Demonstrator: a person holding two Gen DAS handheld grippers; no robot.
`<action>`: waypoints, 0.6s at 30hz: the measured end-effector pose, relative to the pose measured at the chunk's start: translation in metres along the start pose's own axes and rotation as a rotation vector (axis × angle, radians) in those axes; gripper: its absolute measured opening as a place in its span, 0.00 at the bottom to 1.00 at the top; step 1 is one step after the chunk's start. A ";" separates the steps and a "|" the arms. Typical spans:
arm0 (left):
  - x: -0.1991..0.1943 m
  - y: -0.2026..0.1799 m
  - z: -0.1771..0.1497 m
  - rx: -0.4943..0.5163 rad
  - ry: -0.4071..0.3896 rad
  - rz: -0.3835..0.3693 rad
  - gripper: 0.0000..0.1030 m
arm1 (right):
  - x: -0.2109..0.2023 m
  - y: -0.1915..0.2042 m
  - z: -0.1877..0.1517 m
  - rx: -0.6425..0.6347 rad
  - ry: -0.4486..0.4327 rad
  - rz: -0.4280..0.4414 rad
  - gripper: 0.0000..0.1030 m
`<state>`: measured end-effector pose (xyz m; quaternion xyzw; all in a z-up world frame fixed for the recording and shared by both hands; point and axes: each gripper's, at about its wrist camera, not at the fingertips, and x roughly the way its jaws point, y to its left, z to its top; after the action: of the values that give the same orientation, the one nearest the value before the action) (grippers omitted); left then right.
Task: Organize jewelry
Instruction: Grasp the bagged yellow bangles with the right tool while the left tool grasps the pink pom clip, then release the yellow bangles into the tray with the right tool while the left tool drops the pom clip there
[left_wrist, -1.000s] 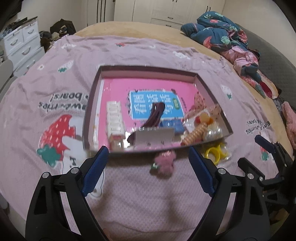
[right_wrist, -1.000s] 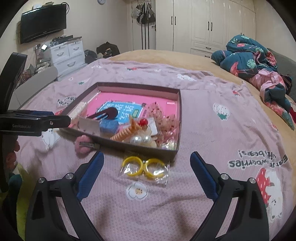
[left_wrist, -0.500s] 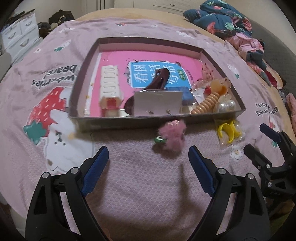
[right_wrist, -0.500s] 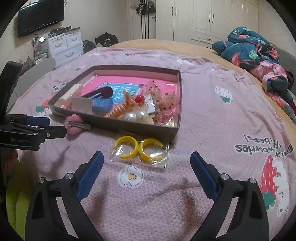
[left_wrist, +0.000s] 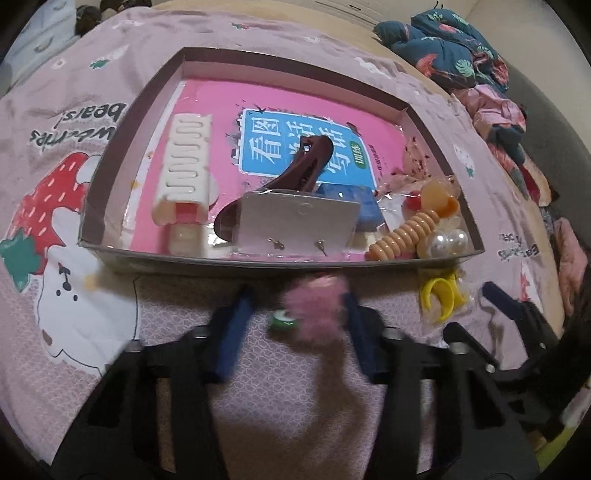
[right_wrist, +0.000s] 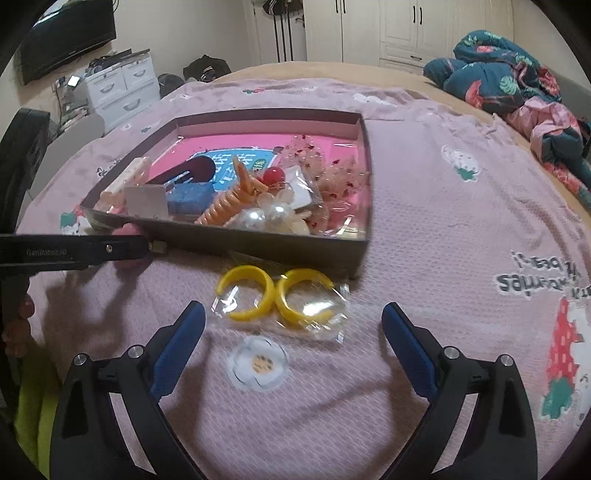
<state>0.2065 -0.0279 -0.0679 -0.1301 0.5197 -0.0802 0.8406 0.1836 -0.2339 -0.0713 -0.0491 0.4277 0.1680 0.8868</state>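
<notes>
- This is a bedroom in a home.
- A bed with a pink blanket (right_wrist: 443, 221) printed with strawberries fills the view.
- White wardrobes (right_wrist: 369, 29) stand behind.
- A drawer chest (right_wrist: 118, 88) and a wall television (right_wrist: 66, 33) are at the left.

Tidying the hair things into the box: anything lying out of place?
Yes. Two items lie on the bedspread outside the box: the bagged yellow hoops by its near wall, and the pink fluffy clip, between the left gripper fingers.

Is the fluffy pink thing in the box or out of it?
Out. The fluffy pink clip lies on the blanket, just outside the box's near wall, between the fingers of the left gripper, whose jaws have just been closing.
</notes>
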 end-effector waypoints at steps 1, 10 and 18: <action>-0.001 -0.002 -0.001 0.007 -0.001 0.000 0.27 | 0.003 0.002 0.002 0.003 0.004 0.003 0.93; -0.014 -0.002 -0.008 0.019 -0.016 -0.018 0.26 | 0.019 0.017 0.003 -0.035 0.031 0.006 0.82; -0.036 0.013 -0.011 -0.002 -0.058 0.006 0.26 | 0.000 0.035 -0.002 -0.097 0.006 0.085 0.81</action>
<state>0.1810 -0.0072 -0.0456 -0.1315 0.4957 -0.0732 0.8554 0.1700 -0.2012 -0.0702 -0.0745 0.4233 0.2260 0.8742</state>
